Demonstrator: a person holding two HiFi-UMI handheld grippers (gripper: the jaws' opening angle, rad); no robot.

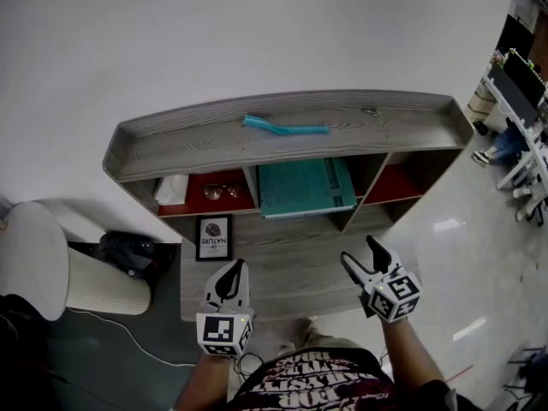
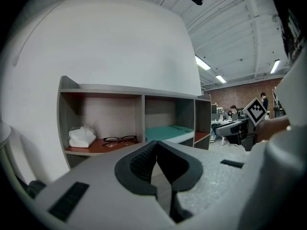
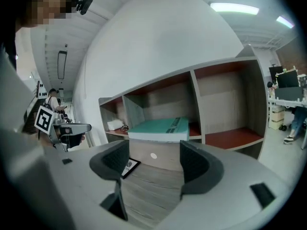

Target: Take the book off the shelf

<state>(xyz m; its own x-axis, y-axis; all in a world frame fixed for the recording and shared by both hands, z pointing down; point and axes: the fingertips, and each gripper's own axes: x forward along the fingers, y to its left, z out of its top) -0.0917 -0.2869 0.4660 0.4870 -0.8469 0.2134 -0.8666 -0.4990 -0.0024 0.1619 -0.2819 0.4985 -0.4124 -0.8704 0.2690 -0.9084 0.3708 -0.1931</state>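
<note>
Teal book (image 1: 306, 187) apparently flat in shelf (image 1: 214, 139); left hand-held gripper (image 1: 235, 268) together, right hand-held gripper (image 1: 358, 250) apart, empty

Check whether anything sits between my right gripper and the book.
Nothing visible does. The book lies flat in the shelf's middle compartment, its front edge facing the open right gripper; only bare ledge lies between. The small frame sits off to the left.

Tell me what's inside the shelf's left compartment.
A crumpled white tissue and a pair of glasses. Anything behind the tissue is covered.
</note>
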